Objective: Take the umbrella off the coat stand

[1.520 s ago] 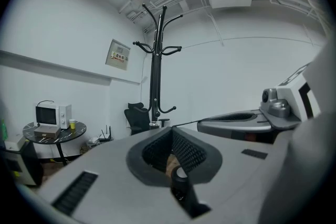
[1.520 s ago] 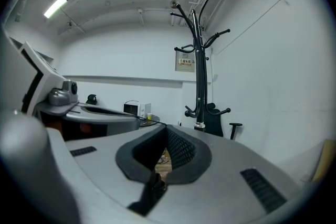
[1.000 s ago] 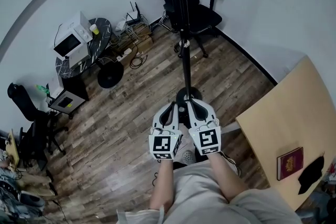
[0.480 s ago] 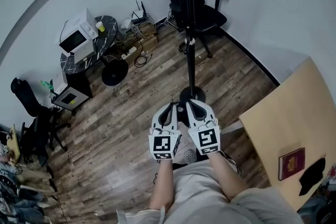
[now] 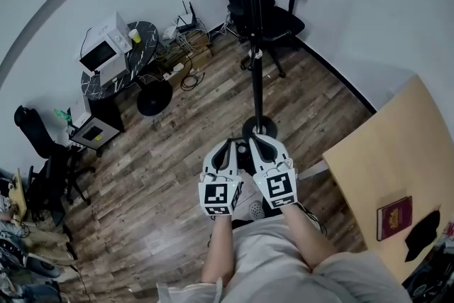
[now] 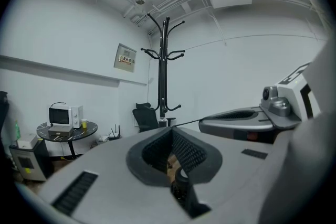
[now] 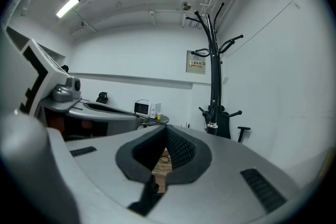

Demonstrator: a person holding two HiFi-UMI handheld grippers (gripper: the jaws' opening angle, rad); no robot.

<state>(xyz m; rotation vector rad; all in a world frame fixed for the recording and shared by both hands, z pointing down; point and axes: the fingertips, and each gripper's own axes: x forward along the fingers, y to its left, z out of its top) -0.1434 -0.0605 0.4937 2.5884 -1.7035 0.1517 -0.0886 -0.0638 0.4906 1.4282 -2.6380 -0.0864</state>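
The black coat stand [image 5: 254, 74] rises from its round base [image 5: 259, 128] on the wooden floor, just ahead of me. A slim black umbrella [image 5: 247, 18] with a silver band hangs close along the pole; in the right gripper view the umbrella [image 7: 212, 97] runs down the stand at the right of centre. My left gripper [image 5: 225, 147] and right gripper [image 5: 257, 144] are side by side in front of my body, short of the base. Both are shut with nothing between the pads. The stand [image 6: 163, 76] is straight ahead in the left gripper view, well beyond the left gripper [image 6: 169, 134].
A black office chair [image 5: 269, 7] stands behind the coat stand by the wall. At the left are a round dark table [image 5: 138, 46] with a microwave [image 5: 105, 53], floor cables [image 5: 181, 60] and another chair [image 5: 42, 152]. A wooden table [image 5: 397, 160] with a red book [image 5: 394, 218] is at the right.
The head view has shifted a little, so the room sits slightly further right in the picture. Both grippers stay shut and side by side, slightly lower in the view.
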